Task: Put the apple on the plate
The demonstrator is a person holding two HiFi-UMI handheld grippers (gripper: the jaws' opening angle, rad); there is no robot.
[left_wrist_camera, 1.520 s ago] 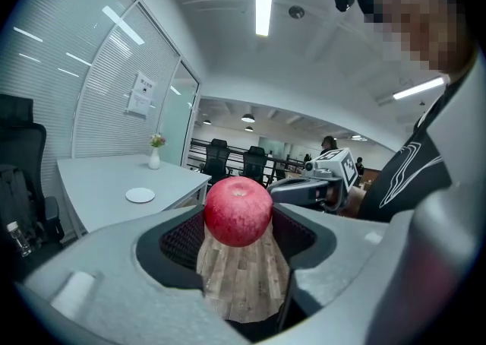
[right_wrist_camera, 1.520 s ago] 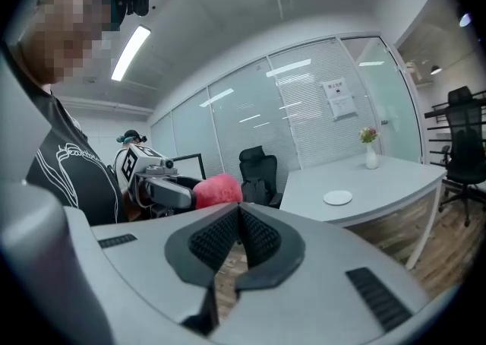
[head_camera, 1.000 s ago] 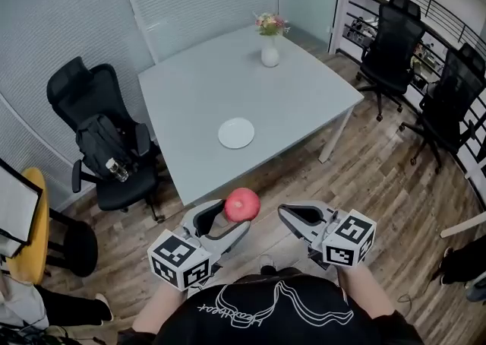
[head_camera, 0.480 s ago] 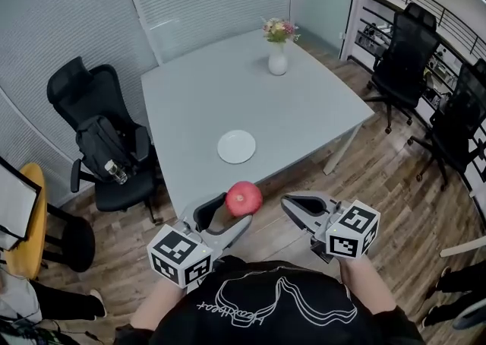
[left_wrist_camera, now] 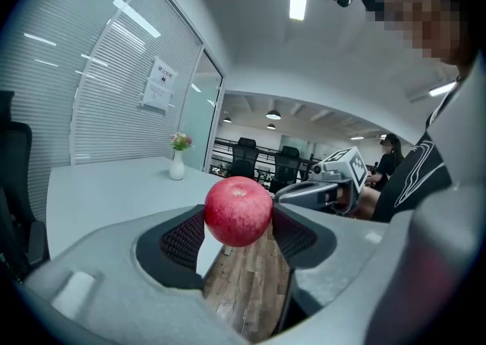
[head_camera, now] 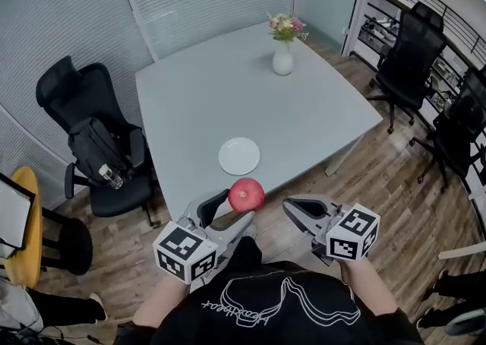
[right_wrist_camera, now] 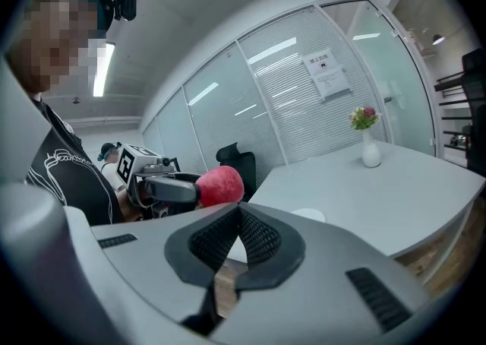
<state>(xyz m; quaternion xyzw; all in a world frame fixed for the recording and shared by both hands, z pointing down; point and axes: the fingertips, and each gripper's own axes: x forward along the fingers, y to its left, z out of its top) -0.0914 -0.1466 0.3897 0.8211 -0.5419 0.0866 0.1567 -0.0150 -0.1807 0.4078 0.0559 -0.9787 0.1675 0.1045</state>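
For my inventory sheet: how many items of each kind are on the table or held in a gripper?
apple: 1
plate: 1
vase of flowers: 1
Total: 3

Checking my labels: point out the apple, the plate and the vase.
apple (head_camera: 246, 194), head view, middle of its red skin.
plate (head_camera: 239, 156), head view, bare white centre.
vase (head_camera: 283, 61), head view, its white body.
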